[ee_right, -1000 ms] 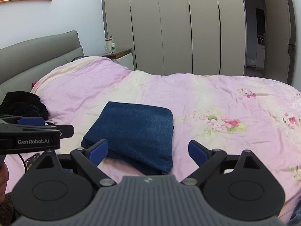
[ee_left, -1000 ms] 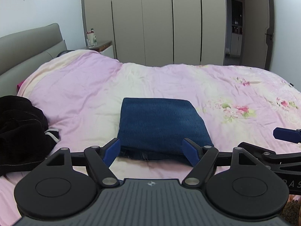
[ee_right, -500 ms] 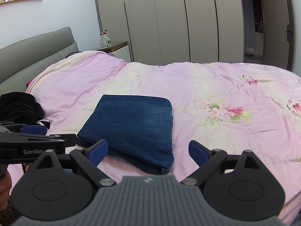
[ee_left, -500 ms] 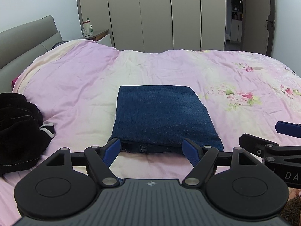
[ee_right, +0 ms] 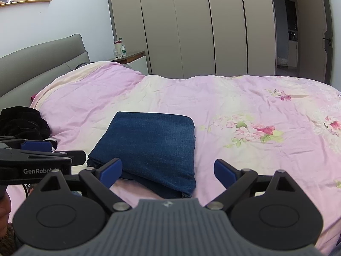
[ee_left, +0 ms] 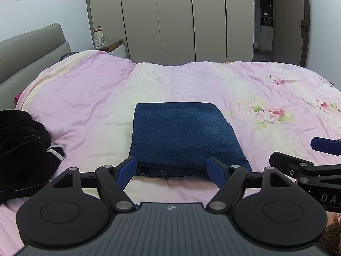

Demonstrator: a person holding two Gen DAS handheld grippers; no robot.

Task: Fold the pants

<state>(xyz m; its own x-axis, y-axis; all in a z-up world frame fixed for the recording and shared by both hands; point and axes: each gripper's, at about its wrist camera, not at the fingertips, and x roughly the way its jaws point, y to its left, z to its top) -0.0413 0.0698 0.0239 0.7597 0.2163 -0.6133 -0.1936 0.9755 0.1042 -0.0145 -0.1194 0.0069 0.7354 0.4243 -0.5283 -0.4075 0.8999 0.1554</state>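
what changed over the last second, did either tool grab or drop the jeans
No grab and no release. Both views tilted up and back a little, so the folded jeans sit lower in frame and more wall shows. The left tool and right tool stayed open and empty, short of the near edge. The jeans kept their folded shape on the pink duvet, and the black clothes did not move.

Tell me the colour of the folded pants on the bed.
Dark blue denim; the folded pants show best in the left wrist view.
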